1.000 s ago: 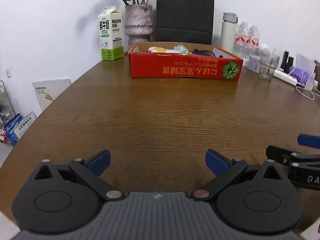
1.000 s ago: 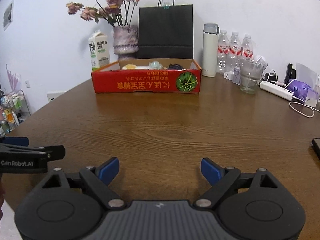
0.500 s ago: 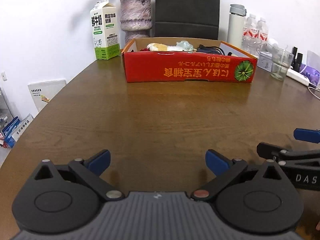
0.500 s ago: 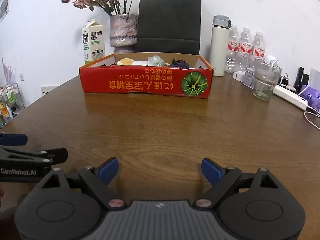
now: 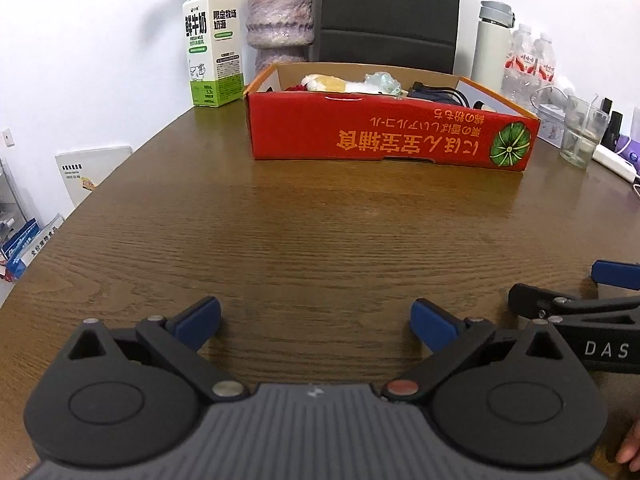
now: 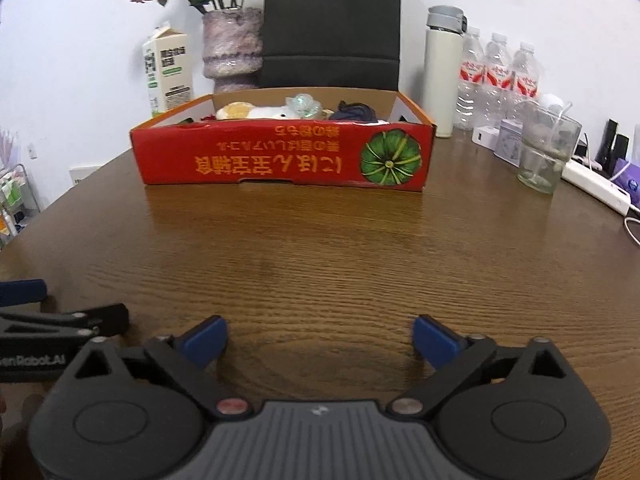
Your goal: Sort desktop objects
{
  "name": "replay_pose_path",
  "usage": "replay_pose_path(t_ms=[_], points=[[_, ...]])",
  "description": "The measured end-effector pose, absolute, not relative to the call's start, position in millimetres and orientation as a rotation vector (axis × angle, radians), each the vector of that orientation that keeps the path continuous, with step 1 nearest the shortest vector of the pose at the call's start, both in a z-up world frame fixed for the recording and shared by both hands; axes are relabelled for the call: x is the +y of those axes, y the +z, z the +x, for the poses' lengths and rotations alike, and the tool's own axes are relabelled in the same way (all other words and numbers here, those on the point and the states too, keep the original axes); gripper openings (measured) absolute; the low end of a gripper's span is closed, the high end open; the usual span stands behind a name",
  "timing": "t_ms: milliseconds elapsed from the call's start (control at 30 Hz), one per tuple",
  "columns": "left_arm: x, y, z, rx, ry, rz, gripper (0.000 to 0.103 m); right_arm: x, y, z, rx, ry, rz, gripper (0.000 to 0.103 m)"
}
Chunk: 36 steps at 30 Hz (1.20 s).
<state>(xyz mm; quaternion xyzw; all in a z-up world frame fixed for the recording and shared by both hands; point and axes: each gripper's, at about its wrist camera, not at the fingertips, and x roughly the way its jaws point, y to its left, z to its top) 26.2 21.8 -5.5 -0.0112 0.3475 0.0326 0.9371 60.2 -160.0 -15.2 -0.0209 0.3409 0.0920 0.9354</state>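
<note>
Jaws of left gripper (image 5: 315,322) and right gripper (image 6: 319,338) gape wide, empty, with the red cardboard box (image 6: 280,160) well ahead on the brown wooden table (image 5: 320,240).

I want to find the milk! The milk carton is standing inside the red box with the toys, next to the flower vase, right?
Not quite. The milk carton is next to the flower vase, but it stands on the table, outside the red box, off its left end. The left wrist view shows it clearly; the right wrist view agrees.
</note>
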Motion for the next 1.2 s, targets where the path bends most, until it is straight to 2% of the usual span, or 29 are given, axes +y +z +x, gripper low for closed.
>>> replay_pose_path(t_ms=[1200], points=[[20.8,-5.4,26.3,0.704,0.07,-0.02,0.103,-161.8,-15.4,56.7,0.697,0.216,-0.05,0.103]])
